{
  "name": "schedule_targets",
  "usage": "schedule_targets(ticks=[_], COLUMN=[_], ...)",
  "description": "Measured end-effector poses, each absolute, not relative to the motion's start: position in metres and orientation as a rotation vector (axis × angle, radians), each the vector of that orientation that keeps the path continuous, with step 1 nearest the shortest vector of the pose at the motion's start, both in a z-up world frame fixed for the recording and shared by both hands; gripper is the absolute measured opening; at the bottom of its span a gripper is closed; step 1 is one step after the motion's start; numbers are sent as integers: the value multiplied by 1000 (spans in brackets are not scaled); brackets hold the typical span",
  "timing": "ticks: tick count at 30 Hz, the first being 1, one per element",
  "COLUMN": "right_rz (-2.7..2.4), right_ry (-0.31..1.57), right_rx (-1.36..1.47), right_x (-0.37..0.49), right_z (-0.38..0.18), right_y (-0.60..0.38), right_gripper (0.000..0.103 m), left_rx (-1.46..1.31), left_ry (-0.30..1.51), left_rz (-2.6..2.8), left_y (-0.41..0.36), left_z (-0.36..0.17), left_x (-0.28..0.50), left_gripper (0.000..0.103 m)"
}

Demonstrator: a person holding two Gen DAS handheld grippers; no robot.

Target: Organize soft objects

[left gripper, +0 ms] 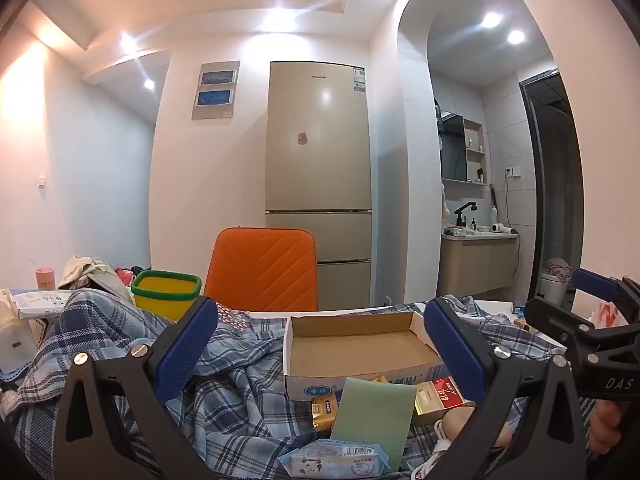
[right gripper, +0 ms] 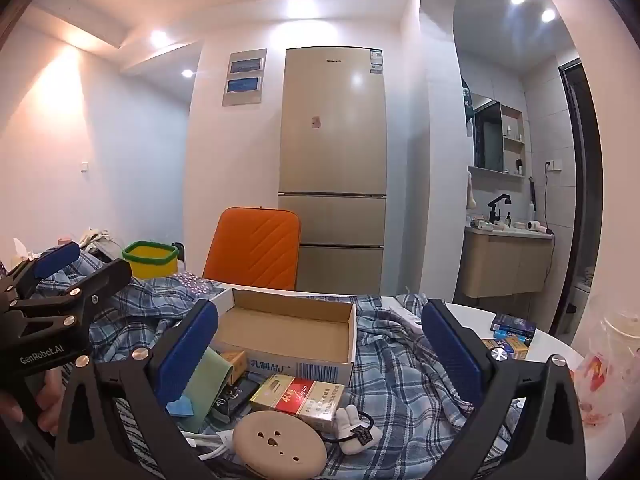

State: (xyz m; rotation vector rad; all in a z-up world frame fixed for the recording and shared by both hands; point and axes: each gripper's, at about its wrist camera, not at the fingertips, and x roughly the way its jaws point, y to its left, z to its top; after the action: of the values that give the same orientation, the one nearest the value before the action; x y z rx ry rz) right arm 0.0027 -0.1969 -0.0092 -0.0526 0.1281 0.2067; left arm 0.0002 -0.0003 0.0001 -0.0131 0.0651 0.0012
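A crumpled blue plaid cloth [left gripper: 224, 380] [right gripper: 400, 368] covers the table. On it stands an open, empty cardboard box [left gripper: 352, 322] [right gripper: 288, 308]. In front of the box lie a folded green cloth [left gripper: 372, 412] [right gripper: 208, 380], a wet-wipes pack [left gripper: 336, 460], a red and gold cigarette box [left gripper: 436, 396] [right gripper: 300, 396], a white plush hair tie [right gripper: 354, 424] and a beige round disc [right gripper: 276, 444]. My left gripper [left gripper: 320, 312] [right gripper: 86, 266] is open above the cloth, left of the box. My right gripper [right gripper: 320, 310] [left gripper: 568, 300] is open too, with nothing between its pads.
A yellow bin with a green rim [left gripper: 166, 292] [right gripper: 150, 258] and an orange chair back [left gripper: 262, 268] [right gripper: 256, 244] stand behind the table. Small boxes [right gripper: 512, 328] and a plastic bag [right gripper: 608, 360] sit on the white tabletop [right gripper: 472, 312] at the right. A person's hand [right gripper: 44, 404] holds the left gripper.
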Motion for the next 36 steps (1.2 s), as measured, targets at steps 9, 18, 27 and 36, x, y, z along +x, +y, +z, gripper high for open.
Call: schedule_targets(ticks=[9, 18, 27, 36], right_rz=[206, 208, 208, 208], right_ry=[133, 127, 120, 117], right_rx=[-58, -58, -57, -56], right_x=[2, 1, -2, -2], right_z=[-9, -8, -6, -7], right_y=[-197, -197, -198, -198], right_gripper=[103, 103, 103, 103], left_rx=[-17, -16, -10, -12], left_ry=[65, 65, 62, 65], left_rz=[1, 1, 1, 1], left_y=[0, -1, -2, -2], left_z=[0, 0, -1, 0], left_x=[0, 1, 1, 1], left_gripper=[103, 103, 103, 103])
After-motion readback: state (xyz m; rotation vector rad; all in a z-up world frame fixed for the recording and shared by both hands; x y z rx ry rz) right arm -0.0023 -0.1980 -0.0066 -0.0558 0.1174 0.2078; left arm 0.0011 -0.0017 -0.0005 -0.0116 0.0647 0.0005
